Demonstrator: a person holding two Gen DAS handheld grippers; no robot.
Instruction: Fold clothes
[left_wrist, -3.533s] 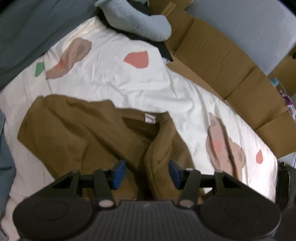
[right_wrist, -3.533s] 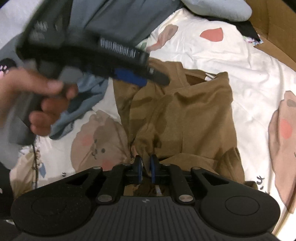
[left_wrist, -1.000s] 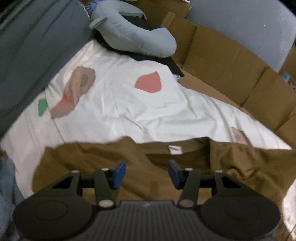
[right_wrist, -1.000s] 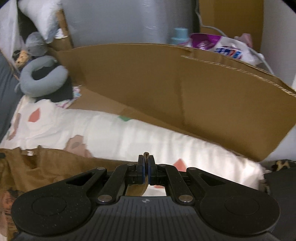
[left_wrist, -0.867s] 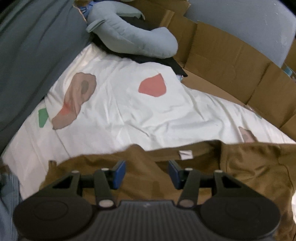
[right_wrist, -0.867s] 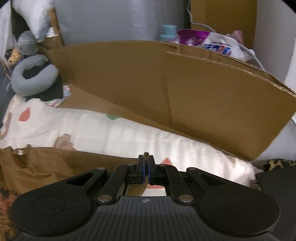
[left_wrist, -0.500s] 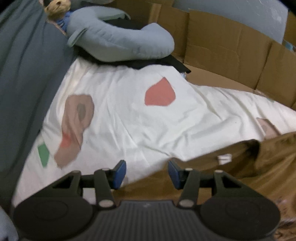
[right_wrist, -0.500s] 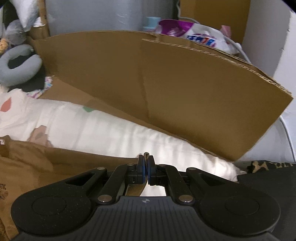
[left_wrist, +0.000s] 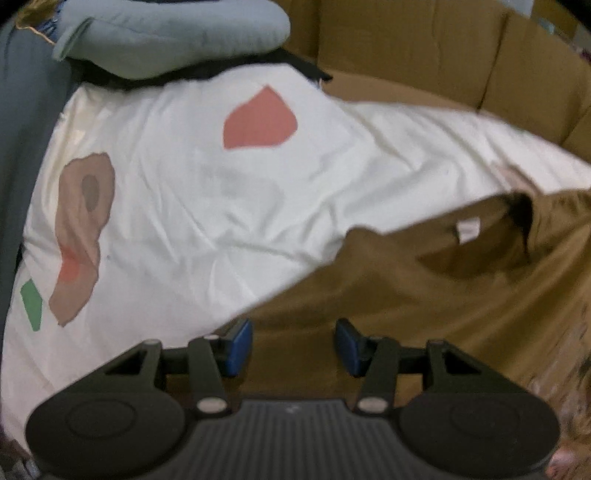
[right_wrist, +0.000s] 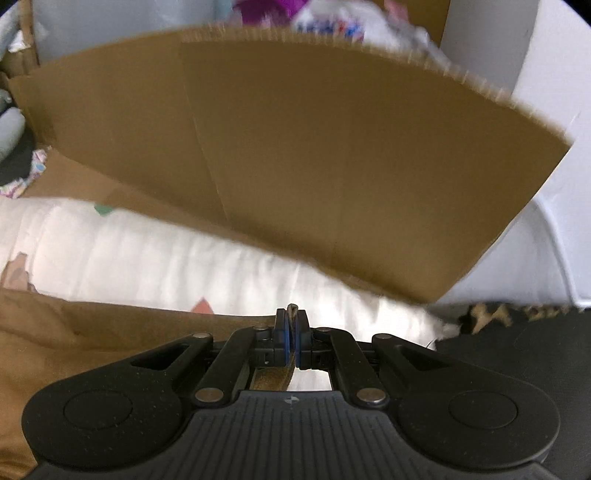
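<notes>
Pinching a thin fold of the brown shirt (right_wrist: 92, 332) between its blue pads (right_wrist: 281, 338), the right gripper (right_wrist: 291, 338) has its jaws pressed together, with a strip of cloth sticking up above the tips and another hanging below them. The left gripper (left_wrist: 293, 341) has its fingers (left_wrist: 236, 343) spread wide and holds nothing; brown cloth lies under the gap between them, though whether the tips touch it cannot be told.

In the left view the shirt (left_wrist: 424, 291) spreads across the lower right of a white sheet (left_wrist: 192, 206), its neck opening and a small pale label (left_wrist: 467, 227) toward the right. The sheet is printed with a red patch (left_wrist: 260, 123), a tan figure (left_wrist: 79, 229) and a green mark (left_wrist: 31, 304). A grey-blue cushion (left_wrist: 166, 33) sits at the far end on something black.

Cardboard (left_wrist: 443, 59) stands along the sheet's far right side; in the right view a tall cardboard panel (right_wrist: 295, 155) rises just beyond the sheet's (right_wrist: 166, 266) edge. Dark grey fabric (left_wrist: 22, 122) borders the sheet on the left. The bare sheet ahead of and left of the left gripper is open; both views are somewhat blurred.
</notes>
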